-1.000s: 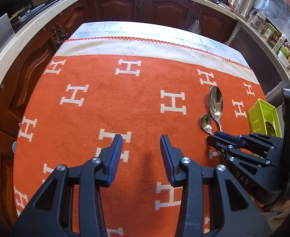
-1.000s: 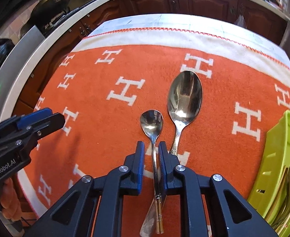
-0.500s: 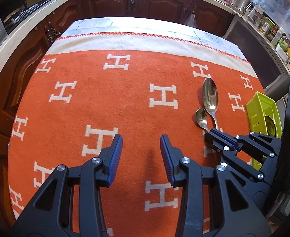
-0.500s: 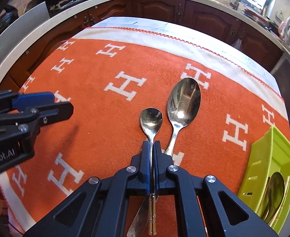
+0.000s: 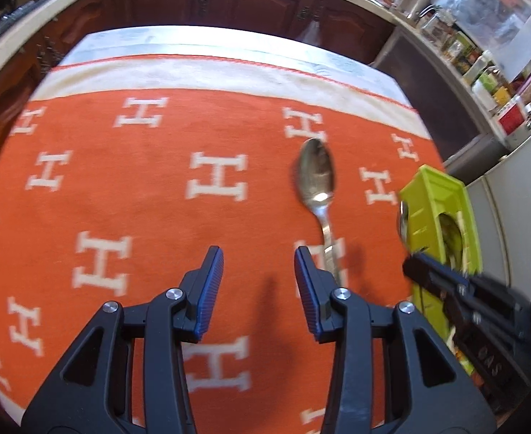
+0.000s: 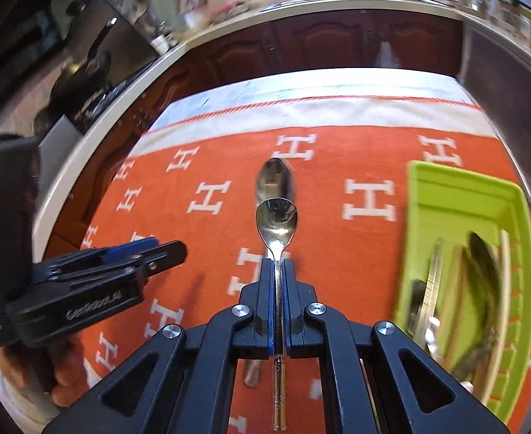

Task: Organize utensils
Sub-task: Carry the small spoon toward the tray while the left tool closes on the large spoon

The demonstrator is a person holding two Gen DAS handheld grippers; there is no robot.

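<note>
Partly hidden: small spoon (image 6: 277, 217) handle clamped in right claw (image 6: 278, 264); left claw (image 5: 258, 271) apart, empty.

An orange blanket (image 5: 157, 217) patterned with white H shapes covers the bench (image 5: 229, 38), whose pale top shows as a strip beyond the blanket's cream border and red stitched edge. A large spoon (image 5: 317, 177) lies on the blanket, bowl toward the far side, handle toward the near side. Near the blanket's right edge sits a lime-green tray (image 6: 460, 195) with cutlery inside, blurred. The tray and the large spoon are apart.
</note>
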